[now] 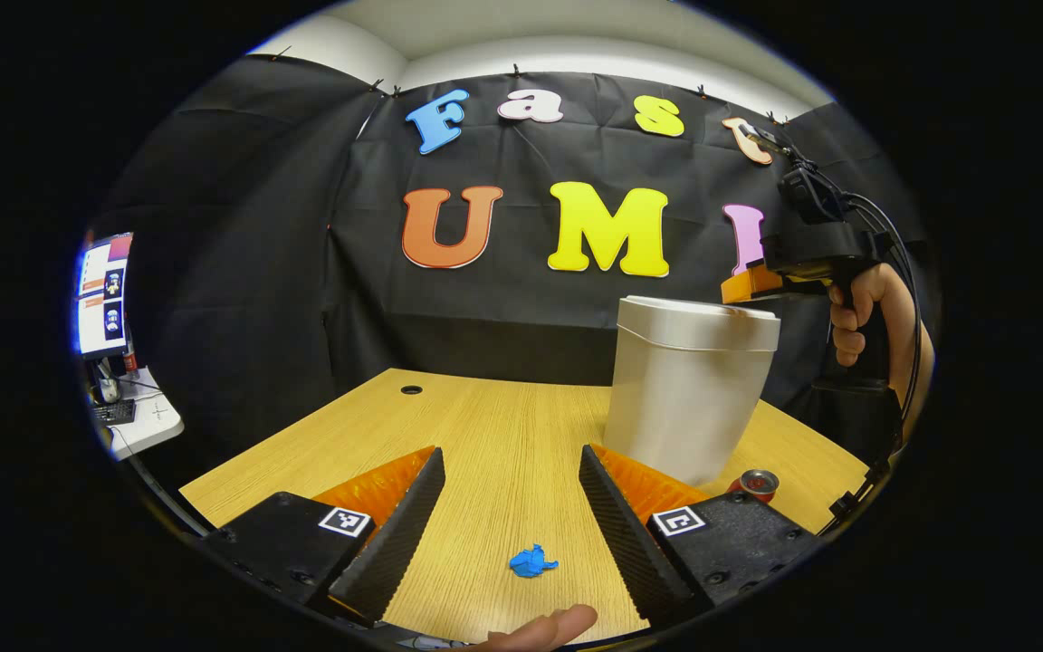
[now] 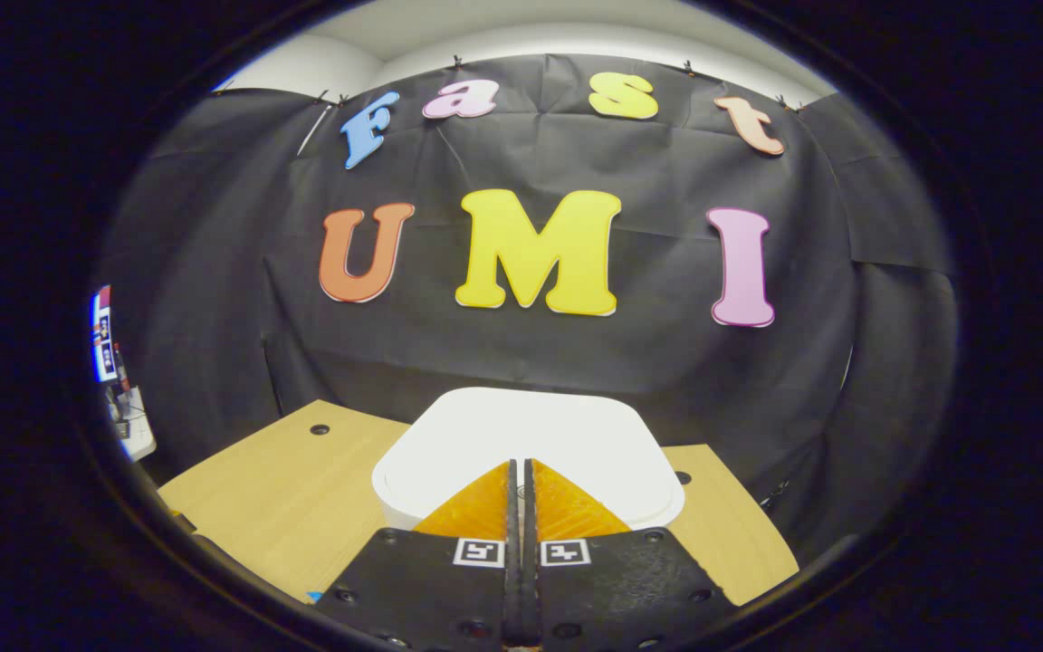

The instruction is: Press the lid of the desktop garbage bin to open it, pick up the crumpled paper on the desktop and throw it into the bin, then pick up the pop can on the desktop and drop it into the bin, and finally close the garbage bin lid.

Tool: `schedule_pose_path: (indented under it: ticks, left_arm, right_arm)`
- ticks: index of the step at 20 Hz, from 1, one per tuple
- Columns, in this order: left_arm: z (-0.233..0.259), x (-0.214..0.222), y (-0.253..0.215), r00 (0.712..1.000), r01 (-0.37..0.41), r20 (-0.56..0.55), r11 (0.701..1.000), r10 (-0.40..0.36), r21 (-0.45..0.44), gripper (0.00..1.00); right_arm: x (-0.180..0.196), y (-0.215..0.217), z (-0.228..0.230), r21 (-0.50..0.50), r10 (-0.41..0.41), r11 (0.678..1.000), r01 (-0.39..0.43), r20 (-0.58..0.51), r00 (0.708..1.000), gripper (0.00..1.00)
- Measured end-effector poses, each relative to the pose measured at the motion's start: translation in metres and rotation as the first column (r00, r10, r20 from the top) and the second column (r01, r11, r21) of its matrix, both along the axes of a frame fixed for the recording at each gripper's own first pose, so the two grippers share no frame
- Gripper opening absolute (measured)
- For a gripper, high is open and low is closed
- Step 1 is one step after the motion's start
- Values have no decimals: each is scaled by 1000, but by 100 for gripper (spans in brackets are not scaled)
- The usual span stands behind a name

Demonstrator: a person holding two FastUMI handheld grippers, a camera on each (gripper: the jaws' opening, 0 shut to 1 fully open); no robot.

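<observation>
The right claw (image 2: pixel 519 471), its fingers closed together on nothing, is held directly above the shut lid (image 2: pixel 526 439) of the bin (image 1: pixel 684 398), while the crumpled paper (image 1: pixel 532 561) lies on the table (image 1: pixel 485 426) between the widely spread fingers of the left claw (image 1: pixel 511 462).

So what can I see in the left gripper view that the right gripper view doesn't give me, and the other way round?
Left gripper view: the blue crumpled paper on the desk between the open left gripper fingers, the pop can beside the bin's base, the bin's side wall, and a hand holding the right gripper at the lid's far edge.

Right gripper view: the lid from above, closed, with the right gripper shut, fingertips over it.

Both: the garbage bin, the wooden desk and a monitor at far left.
</observation>
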State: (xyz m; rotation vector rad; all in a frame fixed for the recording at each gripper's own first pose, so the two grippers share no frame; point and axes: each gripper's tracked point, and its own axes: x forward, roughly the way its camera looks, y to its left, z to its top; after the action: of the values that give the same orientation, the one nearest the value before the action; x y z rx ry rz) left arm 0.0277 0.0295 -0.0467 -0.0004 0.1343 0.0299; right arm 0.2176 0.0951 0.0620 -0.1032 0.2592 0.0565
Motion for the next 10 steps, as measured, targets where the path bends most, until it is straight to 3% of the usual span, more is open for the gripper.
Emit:
schedule_pose_path:
  ticks: [5, 10]
  left_arm:
    - [3, -2, 6, 1000, -18, 8, 999, 18, 26, 97]
    - [-2, 1, -4, 1000, -1, -5, 1000, 1, 21, 97]
  right_arm:
    - [-1, -1, -8, 85, 7, 996, 4, -129, 992, 2]
    - [-2, -1, -10, 9, -15, 1000, 16, -135, 991, 1]
